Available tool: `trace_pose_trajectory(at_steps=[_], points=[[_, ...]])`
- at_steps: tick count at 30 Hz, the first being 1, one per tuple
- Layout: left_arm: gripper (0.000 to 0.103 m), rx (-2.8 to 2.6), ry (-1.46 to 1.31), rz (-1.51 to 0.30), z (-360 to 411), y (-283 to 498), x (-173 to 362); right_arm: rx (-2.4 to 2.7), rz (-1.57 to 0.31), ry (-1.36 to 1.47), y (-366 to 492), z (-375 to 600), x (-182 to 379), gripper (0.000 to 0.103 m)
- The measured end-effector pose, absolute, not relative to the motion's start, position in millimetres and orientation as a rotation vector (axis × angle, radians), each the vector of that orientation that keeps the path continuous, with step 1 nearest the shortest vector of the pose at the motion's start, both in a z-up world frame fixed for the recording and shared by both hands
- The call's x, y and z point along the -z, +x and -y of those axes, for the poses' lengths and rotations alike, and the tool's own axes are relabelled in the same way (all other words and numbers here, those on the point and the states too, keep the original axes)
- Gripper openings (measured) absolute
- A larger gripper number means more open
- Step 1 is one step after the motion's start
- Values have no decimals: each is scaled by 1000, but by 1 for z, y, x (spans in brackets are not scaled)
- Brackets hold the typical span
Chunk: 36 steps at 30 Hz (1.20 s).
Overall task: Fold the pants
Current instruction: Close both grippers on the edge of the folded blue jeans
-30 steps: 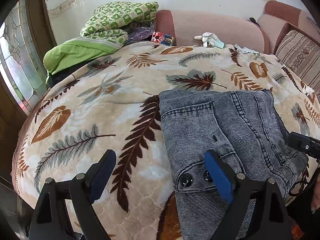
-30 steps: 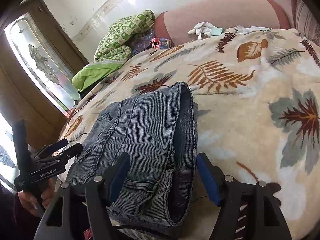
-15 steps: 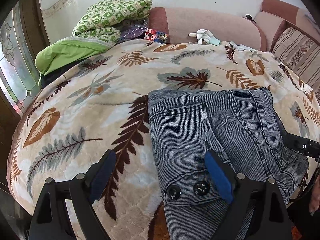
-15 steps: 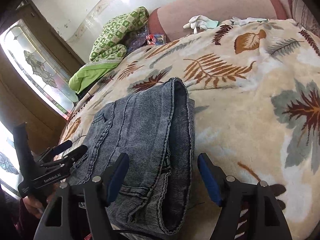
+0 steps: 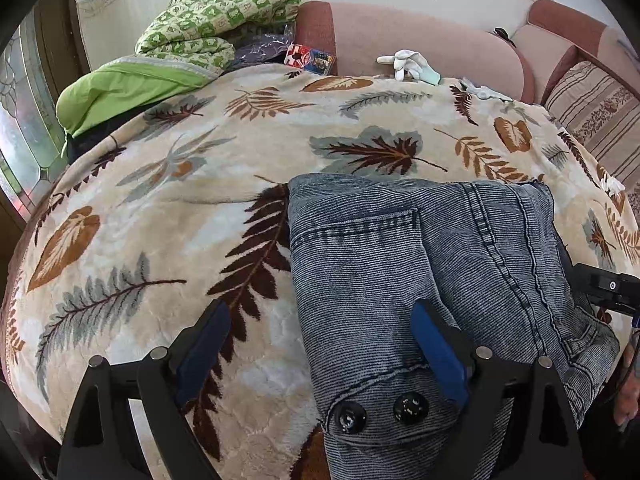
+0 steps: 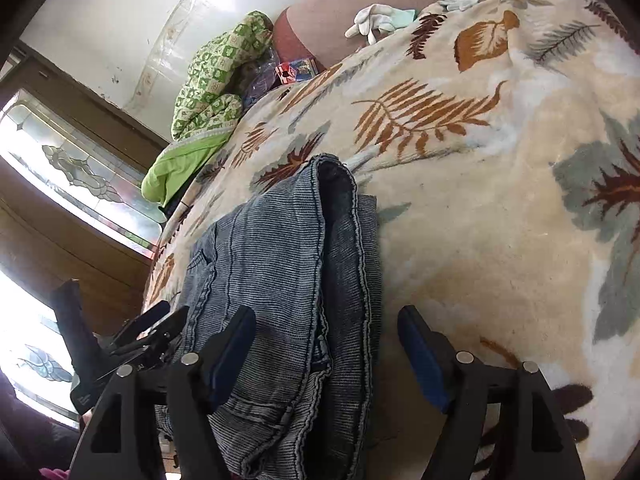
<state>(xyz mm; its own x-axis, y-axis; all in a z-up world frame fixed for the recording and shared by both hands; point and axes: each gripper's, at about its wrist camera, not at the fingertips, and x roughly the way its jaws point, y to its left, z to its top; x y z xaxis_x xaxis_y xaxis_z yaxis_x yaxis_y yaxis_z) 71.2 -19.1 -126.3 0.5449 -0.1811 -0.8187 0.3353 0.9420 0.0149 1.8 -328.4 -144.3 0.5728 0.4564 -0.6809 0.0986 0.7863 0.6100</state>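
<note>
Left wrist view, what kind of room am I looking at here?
Most likely a lived-in home sitting room or bedroom. A leaf-print blanket covers a wide soft surface, a pink upholstered sofa backs it, and folded green bedding is piled in the corner. Grey jeans lie on the blanket.

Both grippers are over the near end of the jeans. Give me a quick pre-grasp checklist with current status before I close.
1. Left gripper open: ok, fingers wide apart, nothing pinched.
2. Left gripper straddles the jeans edge: ok, one finger over the blanket, the other over the denim by the two buttons.
3. Right gripper open: ok, fingers opening; the folded side edge lies between them, not pressed.
4. Jeans flat and folded: ok, lying in neat layers on the blanket.
5. Fingers under the bottom layer: cannot tell, the contact is hidden.
6. Far side free: ok, the glove and green quilt lie well beyond the jeans.
</note>
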Motion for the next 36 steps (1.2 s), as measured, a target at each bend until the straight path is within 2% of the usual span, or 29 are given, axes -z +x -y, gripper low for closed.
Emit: trace_pose_trajectory(at_steps=[12, 31, 36], points=[[92, 317, 174, -968, 21, 76, 128, -321, -1000, 735, 20, 324, 152, 79], [92, 409, 146, -1026, 41, 89, 136, -413, -1034, 704, 37, 303, 155, 82], [82, 459, 107, -1047, 38, 89, 136, -425, -1032, 647, 33, 293, 153, 81]])
